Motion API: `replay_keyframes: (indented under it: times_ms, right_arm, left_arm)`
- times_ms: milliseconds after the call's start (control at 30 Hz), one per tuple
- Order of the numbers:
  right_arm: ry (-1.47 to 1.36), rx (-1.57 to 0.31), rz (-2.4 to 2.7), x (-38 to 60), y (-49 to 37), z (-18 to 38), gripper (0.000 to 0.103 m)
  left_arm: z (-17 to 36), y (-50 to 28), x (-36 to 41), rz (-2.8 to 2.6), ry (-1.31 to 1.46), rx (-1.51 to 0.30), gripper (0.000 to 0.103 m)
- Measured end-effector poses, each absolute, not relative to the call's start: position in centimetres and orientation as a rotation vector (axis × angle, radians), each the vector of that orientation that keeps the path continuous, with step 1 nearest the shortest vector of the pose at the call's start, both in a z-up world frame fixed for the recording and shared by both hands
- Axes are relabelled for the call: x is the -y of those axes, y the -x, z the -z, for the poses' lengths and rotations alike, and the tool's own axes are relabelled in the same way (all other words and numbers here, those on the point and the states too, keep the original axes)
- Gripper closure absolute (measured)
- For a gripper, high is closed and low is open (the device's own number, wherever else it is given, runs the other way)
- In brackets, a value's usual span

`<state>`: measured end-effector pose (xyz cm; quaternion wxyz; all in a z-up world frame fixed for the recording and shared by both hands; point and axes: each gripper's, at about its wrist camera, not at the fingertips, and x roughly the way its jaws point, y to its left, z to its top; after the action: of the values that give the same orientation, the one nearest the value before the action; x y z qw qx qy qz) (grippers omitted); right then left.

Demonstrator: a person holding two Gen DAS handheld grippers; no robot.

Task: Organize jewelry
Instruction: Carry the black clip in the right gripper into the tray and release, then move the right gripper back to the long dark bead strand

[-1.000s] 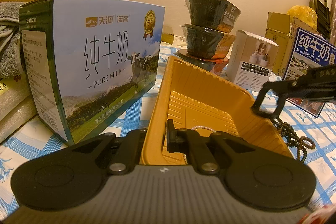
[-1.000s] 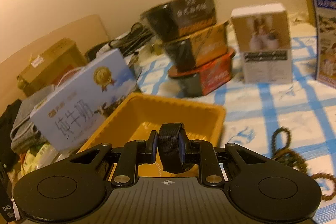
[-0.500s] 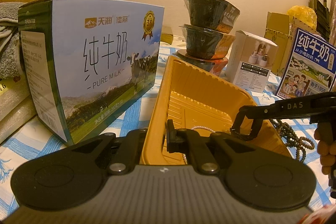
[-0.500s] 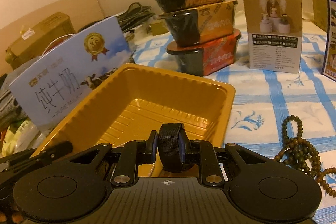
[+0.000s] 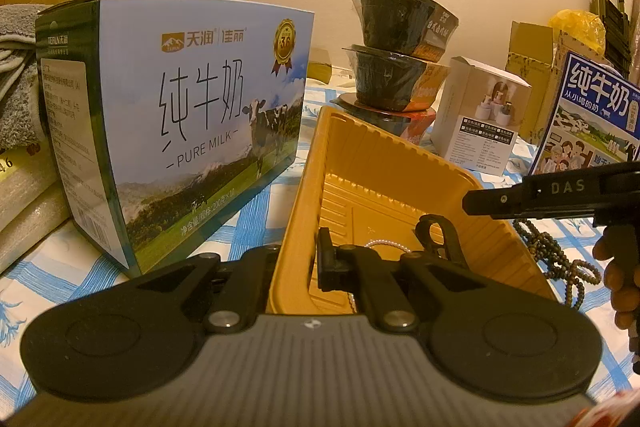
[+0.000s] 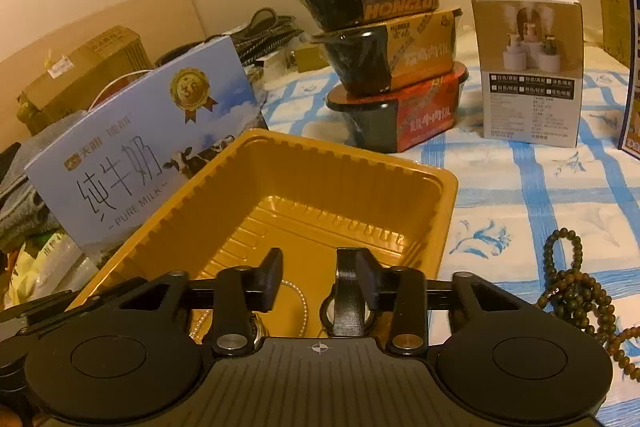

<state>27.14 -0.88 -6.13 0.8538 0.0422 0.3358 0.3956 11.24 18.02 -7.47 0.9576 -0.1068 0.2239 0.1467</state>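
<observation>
A yellow plastic tray [image 5: 384,183] [image 6: 332,187] sits on the checked cloth. My left gripper [image 5: 298,263] is shut on the tray's near wall. A pearl necklace [image 5: 390,246] [image 6: 302,301] lies on the tray floor. My right gripper [image 6: 308,281] [image 5: 520,201] is open over the tray's near end. A black watch [image 5: 438,235] [image 6: 348,307] has dropped from it into the tray and hangs by its right finger. A dark bead necklace [image 6: 576,291] [image 5: 560,259] lies on the cloth to the right of the tray.
A blue milk carton [image 5: 188,131] stands left of the tray. Three stacked noodle bowls [image 6: 392,43] and a white box [image 6: 528,67] stand behind it. A second milk box [image 5: 592,119] stands far right. Towels and cardboard boxes lie at far left.
My right gripper came lower over the tray and opened. The black watch it held has left its jaws and dropped into the tray. My left gripper has stayed still.
</observation>
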Motion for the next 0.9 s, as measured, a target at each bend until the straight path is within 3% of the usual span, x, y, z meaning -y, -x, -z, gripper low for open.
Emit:
replay_keyframes:
  times_ms: [367,900]
  right_arm:
    - [-0.133,-0.698,-0.82,2.4,-24.7,6.3,0.049]
    - [-0.26,-0.69,-0.719,9.2,-20.1,6.1,0.047]
  left_arm:
    - [7.6,-11.2,-18.1,-0.298,0.217,-0.455,0.098]
    - [7.8,-11.3,-18.1,-0.302,0.213,-0.46,0.098]
